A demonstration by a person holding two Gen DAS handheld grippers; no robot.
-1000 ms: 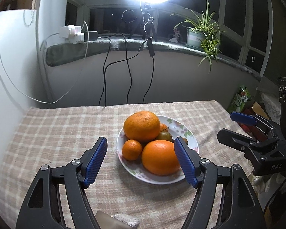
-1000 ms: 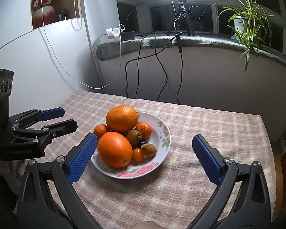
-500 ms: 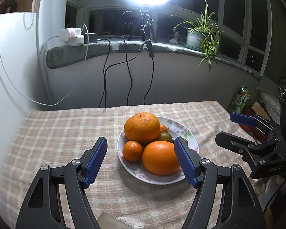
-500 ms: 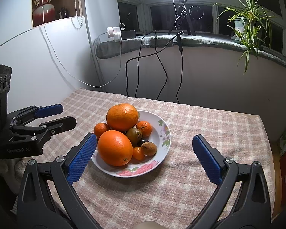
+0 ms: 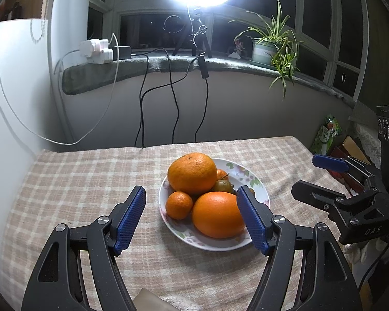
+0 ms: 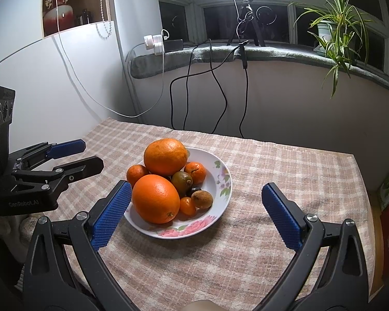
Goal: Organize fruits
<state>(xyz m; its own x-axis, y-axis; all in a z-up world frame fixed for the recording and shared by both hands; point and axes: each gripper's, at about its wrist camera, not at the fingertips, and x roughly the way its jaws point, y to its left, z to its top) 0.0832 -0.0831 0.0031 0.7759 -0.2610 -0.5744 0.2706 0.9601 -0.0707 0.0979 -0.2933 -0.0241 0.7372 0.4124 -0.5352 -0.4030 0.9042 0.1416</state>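
A white flowered plate (image 5: 256, 184) (image 6: 221, 173) on the checked tablecloth holds a pile of fruit. Two large oranges dominate it: one on top at the back (image 5: 192, 173) (image 6: 165, 157), one at the front (image 5: 217, 217) (image 6: 155, 198). Small tangerines (image 5: 179, 205) (image 6: 195, 172), a green-brown fruit (image 6: 182, 180) and a brown kiwi-like fruit (image 6: 201, 199) fill the gaps. My left gripper (image 5: 192, 217) hangs open short of the plate, nothing between its blue pads. My right gripper (image 6: 194, 215) is open wider, also empty. Each gripper shows in the other's view (image 5: 321, 176) (image 6: 83, 155).
The checked tablecloth (image 6: 272, 171) covers the table on all sides of the plate. Black and white cables (image 5: 173, 98) hang from the windowsill behind. A potted plant (image 5: 269, 46) and a lamp tripod (image 5: 194, 39) stand on the sill. Packets (image 5: 326, 132) lie off the right table edge.
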